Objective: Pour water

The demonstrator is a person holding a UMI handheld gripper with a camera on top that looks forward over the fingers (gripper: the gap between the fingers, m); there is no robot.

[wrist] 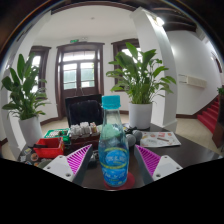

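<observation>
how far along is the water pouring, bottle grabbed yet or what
Early stage. Done: the tool is lined up with the water bottle, which stands upright between its fingers. In hand: closing on it; a gap shows at each side, so no grip yet. Left: grasping, lifting and pouring. The blue cap looks on, and no receiving cup is visible.

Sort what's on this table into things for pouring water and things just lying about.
For the job: water bottle with blue cap, standing between the open gripper fingers.

Lying about: two potted plants, red box, papers, small jars. No cup visible.
</observation>
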